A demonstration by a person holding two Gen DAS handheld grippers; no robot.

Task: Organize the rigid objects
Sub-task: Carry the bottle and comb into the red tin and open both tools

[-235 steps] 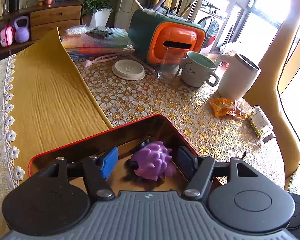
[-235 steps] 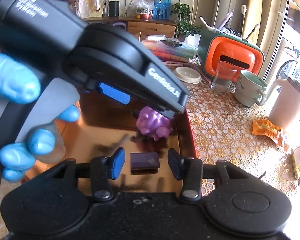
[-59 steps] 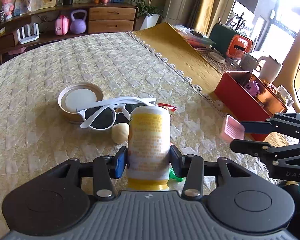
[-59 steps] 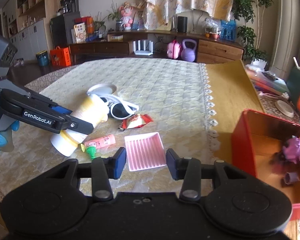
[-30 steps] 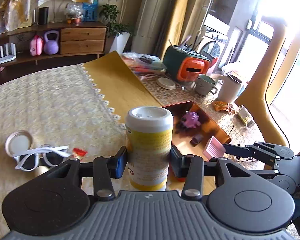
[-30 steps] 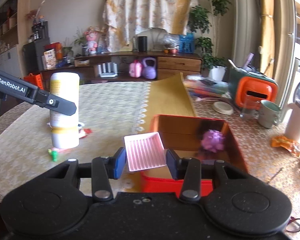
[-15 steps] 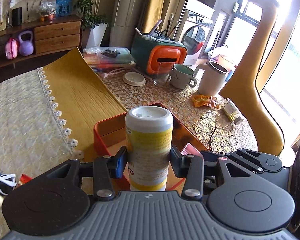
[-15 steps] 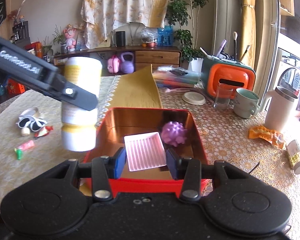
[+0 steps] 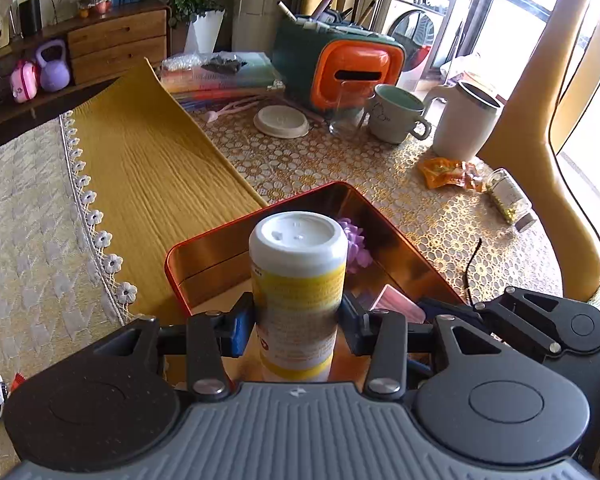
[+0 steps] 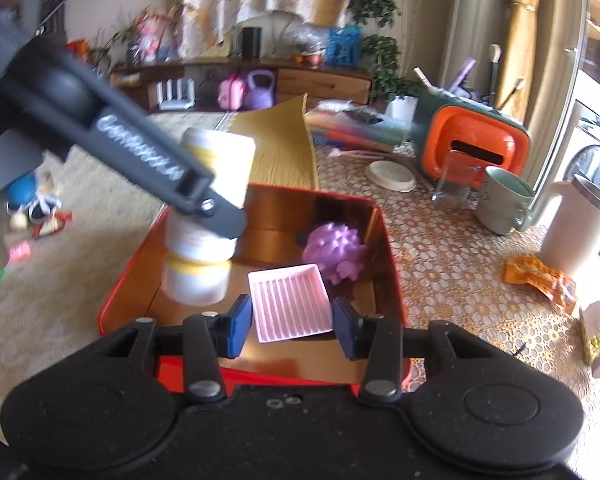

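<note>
Well inside red tin (image 10: pixel 388 240) rim (both loads)

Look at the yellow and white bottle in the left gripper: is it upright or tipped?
Upright. The bottle stands cap-up between the left gripper pads, over the red box.

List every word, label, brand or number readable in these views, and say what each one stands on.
"GenRobot.AI", blurred and only partly legible: white lettering on the arm of the left gripper, seen from the right wrist view.
Print on the yellow-and-white bottle held in the left gripper: too blurred to read.
Drawing or marks on the green-lined mug: too small to read.
The pink ribbed tray in the right gripper bears no text.
</note>
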